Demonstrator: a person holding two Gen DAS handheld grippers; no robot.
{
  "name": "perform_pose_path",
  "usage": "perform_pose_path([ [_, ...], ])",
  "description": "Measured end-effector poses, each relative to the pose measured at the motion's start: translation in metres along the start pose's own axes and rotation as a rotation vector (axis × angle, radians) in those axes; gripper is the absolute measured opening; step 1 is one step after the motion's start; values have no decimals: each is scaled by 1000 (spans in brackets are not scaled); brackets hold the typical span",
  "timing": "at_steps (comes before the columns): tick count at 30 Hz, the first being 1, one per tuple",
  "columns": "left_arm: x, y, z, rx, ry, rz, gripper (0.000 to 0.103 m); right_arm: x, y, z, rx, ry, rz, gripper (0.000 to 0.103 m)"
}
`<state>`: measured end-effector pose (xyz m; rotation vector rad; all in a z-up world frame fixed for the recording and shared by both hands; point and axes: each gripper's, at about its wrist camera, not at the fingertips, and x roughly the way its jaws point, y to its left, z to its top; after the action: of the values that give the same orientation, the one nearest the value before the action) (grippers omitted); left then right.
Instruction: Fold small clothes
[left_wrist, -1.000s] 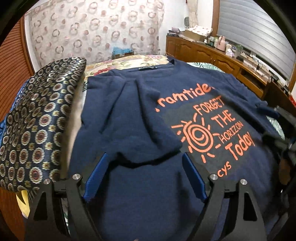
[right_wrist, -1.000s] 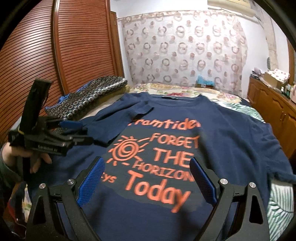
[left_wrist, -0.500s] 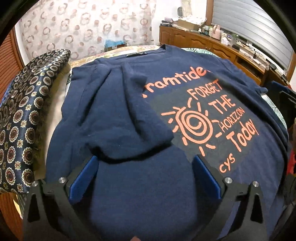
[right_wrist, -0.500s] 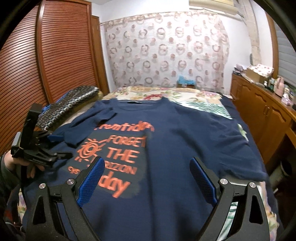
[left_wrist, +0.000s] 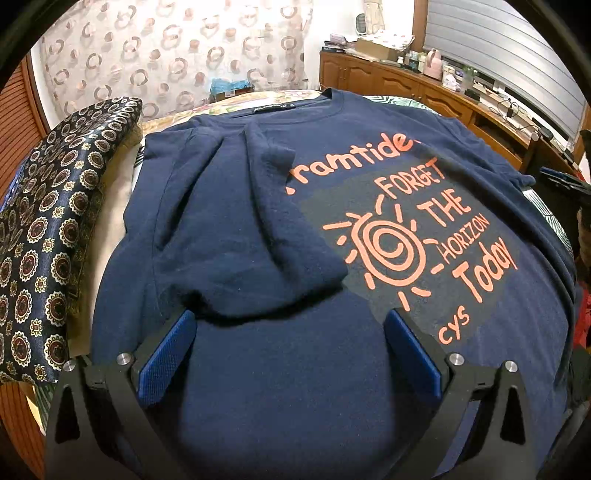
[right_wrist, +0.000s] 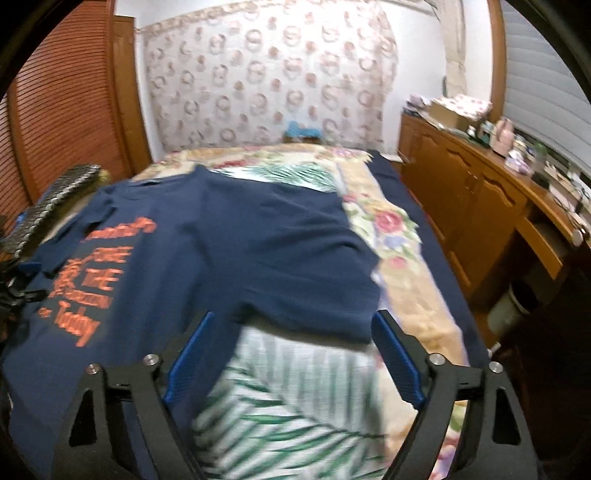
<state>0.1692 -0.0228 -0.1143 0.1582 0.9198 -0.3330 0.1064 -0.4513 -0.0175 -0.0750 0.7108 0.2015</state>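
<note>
Between the blue pads of the left hand-held gripper (left_wrist: 288, 350), only flat navy cloth: jaws just opened to full width, nothing held, the left sleeve (left_wrist: 255, 236) released and lying folded inward over the chest of the navy T-shirt (left_wrist: 369, 369), its cuff just ahead of the pads and reaching the edge of the orange print (left_wrist: 406, 240). Means, most likely, the first sleeve fold done on this side. Over at the other side, the right hand-held gripper (right_wrist: 291, 354) swung away from the print toward the right sleeve (right_wrist: 314, 291), which lies spread out just ahead of its pads, not yet folded; jaws wide but just closing a little, no cloth pinched between them, below them only the leaf-patterned bed cover (right_wrist: 295, 424). Picture from this side blurred, so exact contact with the sleeve hem not sure. Next step, as a judgement: grasp this sleeve and bring it inward to match the first one. Around: to the left of the left hand-held gripper, a dark patterned cushion (left_wrist: 44, 240) close against the shirt edge, perhaps a little in the way for later side folds; far ahead, a curtain (left_wrist: 166, 62); to the right of the right hand-held gripper, a wooden cabinet (right_wrist: 472, 206) with small items on top, well apart from the shirt. Nothing lying on the shirt itself.
</note>
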Motion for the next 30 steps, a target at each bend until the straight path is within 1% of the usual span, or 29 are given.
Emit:
perform_pose_path([
  [5, 0, 0, 0, 0, -1, 1, 103, 28, -24, 9, 99, 74, 22, 78],
  [8, 0, 0, 0, -1, 0, 0, 103, 40, -31, 14, 125, 116, 39, 72],
  [9, 0, 0, 0, -1, 0, 0, 103, 42, -33, 16, 130, 128, 47, 67],
  [11, 0, 0, 0, -3, -1, 0, 103, 41, -32, 22, 133, 133, 62, 61],
  [12, 0, 0, 0, -4, -1, 0, 103, 41, -32, 24, 126, 133, 65, 56],
  [13, 1, 1, 0, -4, 0, 0, 103, 40, -32, 26, 118, 132, 71, 47],
  [14, 1, 1, 0, -5, 0, 0, 103, 37, -32, 27, 105, 128, 74, 42],
  [16, 1, 0, 0, -6, -1, 1, 103, 36, -36, 29, 65, 120, 49, 25],
  [17, 1, 0, 0, -7, -1, 0, 103, 31, -36, 28, 39, 115, 33, 23],
  [18, 1, -1, 0, -8, -1, 2, 103, 29, -34, 27, 14, 107, 19, 16],
  [21, -1, -3, -1, -23, -14, 30, 102, 27, -21, 30, -50, 78, -19, 10],
  [22, -5, -5, -2, -22, -31, 45, 102, 26, -17, 31, -62, 65, -27, 9],
  [25, -22, -12, -1, -25, -116, 75, 102, 19, -5, 40, -87, 11, -25, 9],
  [27, -35, -14, 3, -61, -165, 65, 102, 13, 5, 48, -102, -38, -13, 8],
  [30, -50, -14, 10, -122, -204, 16, 102, 4, 29, 62, -144, -99, 24, 8],
])
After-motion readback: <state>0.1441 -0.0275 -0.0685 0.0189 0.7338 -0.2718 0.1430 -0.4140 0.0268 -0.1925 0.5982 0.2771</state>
